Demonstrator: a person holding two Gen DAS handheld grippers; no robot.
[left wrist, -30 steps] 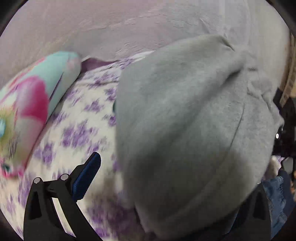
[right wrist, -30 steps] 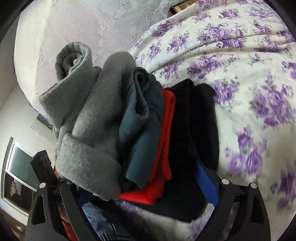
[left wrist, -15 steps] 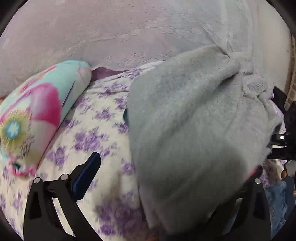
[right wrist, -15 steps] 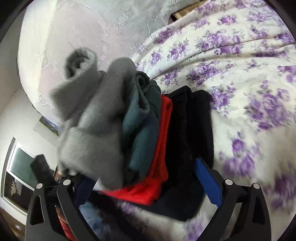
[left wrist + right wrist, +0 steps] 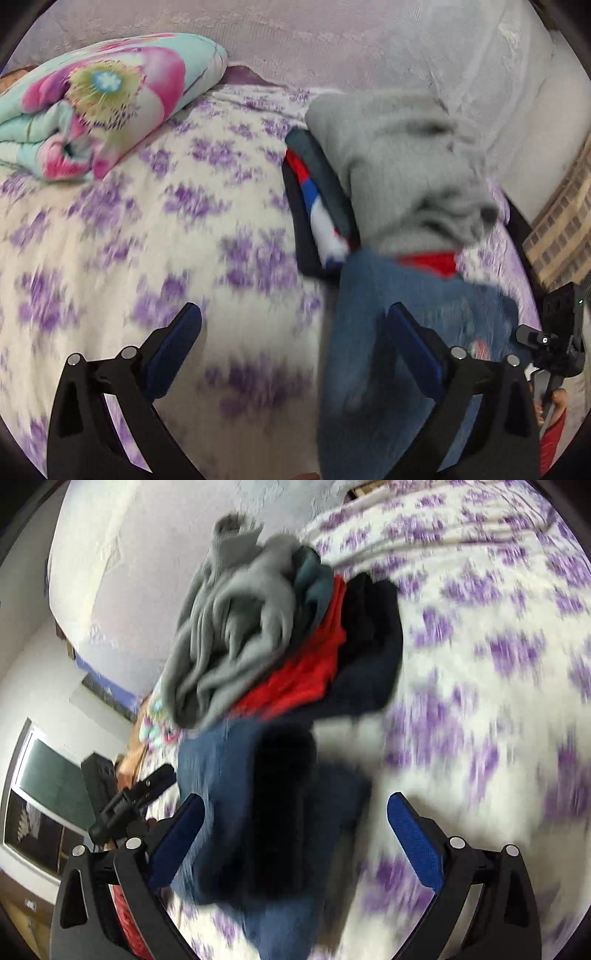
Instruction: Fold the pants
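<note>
Left wrist: grey pants atop stack.

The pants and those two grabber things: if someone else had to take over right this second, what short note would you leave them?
Left gripper: open, holding nothing, above the bedspread beside the jeans.
Right gripper: open, jeans lying between its fingers, not clamped.
Stack of folded clothes: grey sweatpants on top, over teal, red and dark pieces.
Jeans lie in front of the stack, nearer the grippers; the blur hides how neatly they are folded.
Done: the stack.
Left: probably check the jeans' fold, then add them to the stack.
</note>
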